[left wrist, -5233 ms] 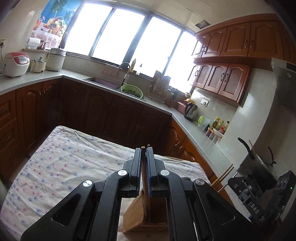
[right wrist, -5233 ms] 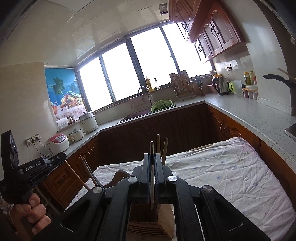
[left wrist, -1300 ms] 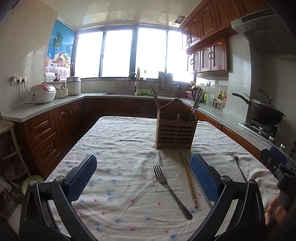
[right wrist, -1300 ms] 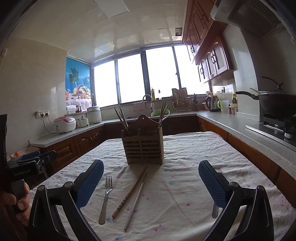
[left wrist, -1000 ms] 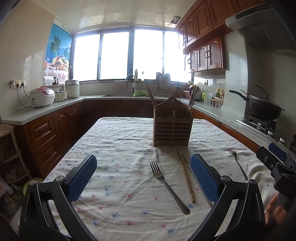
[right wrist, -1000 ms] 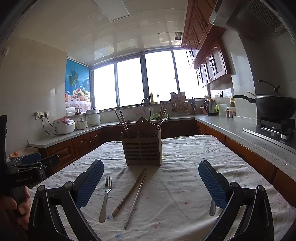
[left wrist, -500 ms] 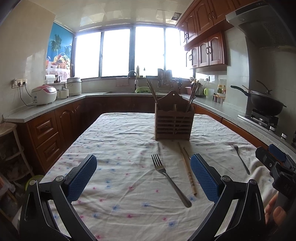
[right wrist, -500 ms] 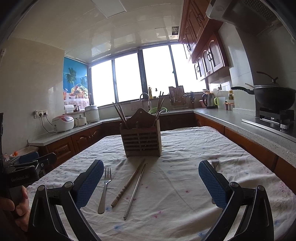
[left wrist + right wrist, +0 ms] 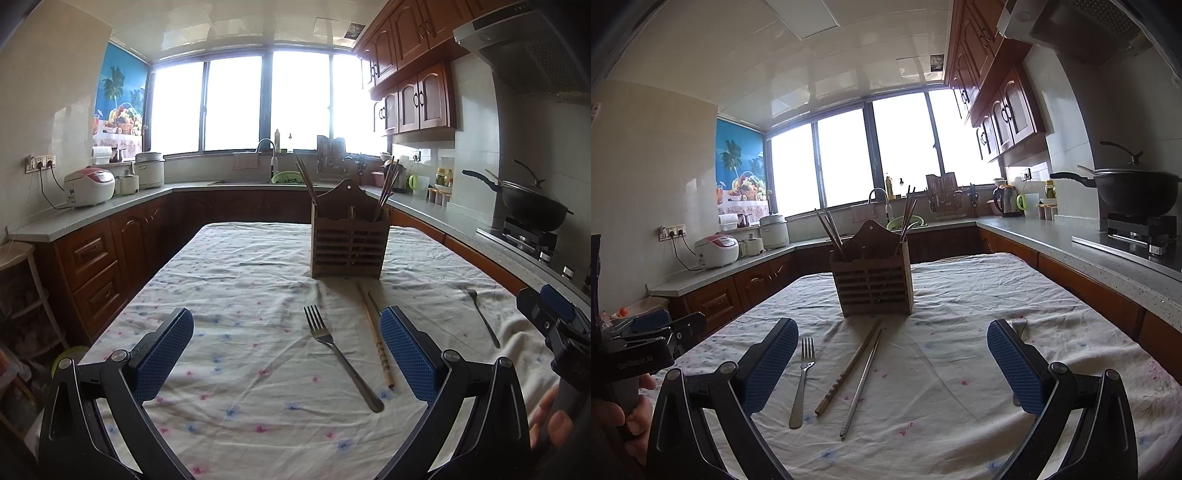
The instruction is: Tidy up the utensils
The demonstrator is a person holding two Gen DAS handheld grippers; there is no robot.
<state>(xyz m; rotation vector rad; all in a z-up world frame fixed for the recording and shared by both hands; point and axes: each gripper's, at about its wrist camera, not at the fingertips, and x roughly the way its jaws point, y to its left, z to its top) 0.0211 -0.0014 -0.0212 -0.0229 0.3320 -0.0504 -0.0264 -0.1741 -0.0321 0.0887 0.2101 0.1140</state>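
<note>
A wooden slatted utensil holder (image 9: 350, 246) (image 9: 873, 283) stands upright mid-table with chopsticks sticking out of it. In front of it lie a metal fork (image 9: 338, 354) (image 9: 802, 380), a wooden chopstick (image 9: 375, 334) (image 9: 848, 367) and a metal chopstick (image 9: 861, 384). A second fork (image 9: 480, 317) lies to the right; in the right wrist view only its end (image 9: 1018, 325) shows behind my finger. My left gripper (image 9: 286, 354) is open and empty above the near table. My right gripper (image 9: 892, 363) is open and empty, also short of the utensils.
The table wears a white flowered cloth (image 9: 236, 295). Wooden cabinets and a grey counter (image 9: 1071, 236) ring it. A black wok (image 9: 532, 210) sits on a stove at right. A rice cooker (image 9: 88, 186) and a sink are behind.
Both grippers were shut on chopsticks over the holder five seconds ago; now they are open, empty and drawn back. In the last second both views shifted only slightly.
</note>
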